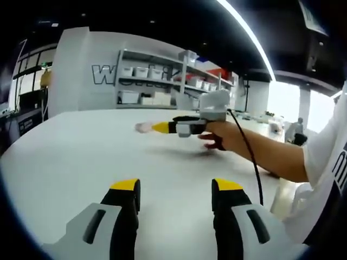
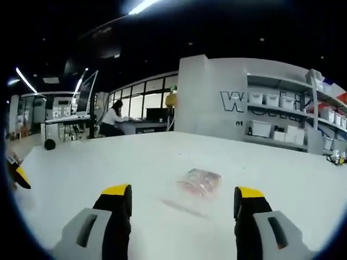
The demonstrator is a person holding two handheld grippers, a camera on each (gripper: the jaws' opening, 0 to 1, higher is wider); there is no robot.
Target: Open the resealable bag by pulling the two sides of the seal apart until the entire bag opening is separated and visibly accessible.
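The resealable bag lies flat on the white table, just ahead of the right gripper, whose jaws stand apart and empty. Its long axis runs roughly left to right. The left gripper, also spread and empty, sits well back, so the right is nearer.

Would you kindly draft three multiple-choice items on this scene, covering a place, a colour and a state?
1. The small clear plastic resealable bag lies:
A. on the white table
B. on a shelf
C. in a claw

2. The right claw's tips are:
A. red
B. yellow
C. green

3. The left claw is:
A. shut on the bag
B. shut empty
C. open

Answers: 1 A, it rests on the white table ahead of the right claw; 2 B, yellow caps top both jaws; 3 C, bare table shows between its jaws.
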